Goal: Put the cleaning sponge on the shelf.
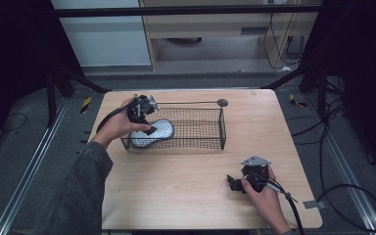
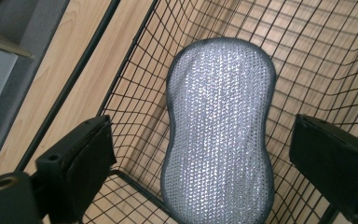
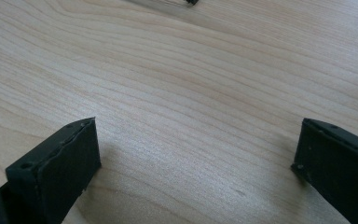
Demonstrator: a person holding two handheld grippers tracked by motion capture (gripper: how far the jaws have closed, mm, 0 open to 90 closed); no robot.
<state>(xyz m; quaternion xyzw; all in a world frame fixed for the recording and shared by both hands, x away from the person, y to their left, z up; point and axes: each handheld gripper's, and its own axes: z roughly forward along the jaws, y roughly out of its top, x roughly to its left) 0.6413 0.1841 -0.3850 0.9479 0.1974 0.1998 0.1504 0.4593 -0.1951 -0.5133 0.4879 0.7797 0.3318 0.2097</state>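
Left gripper (image 2: 200, 154), jaws released, straddles the silver scouring pad (image 2: 220, 126) lying lengthwise directly ahead in the wire basket (image 2: 135, 60).

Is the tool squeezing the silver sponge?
No, the left tool is open, and the sponge lies loose in the basket.

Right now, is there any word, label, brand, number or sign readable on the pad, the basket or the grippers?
None: the silver scrubbing pad, wire basket, wooden table, left gripper and right gripper bear no readable text.
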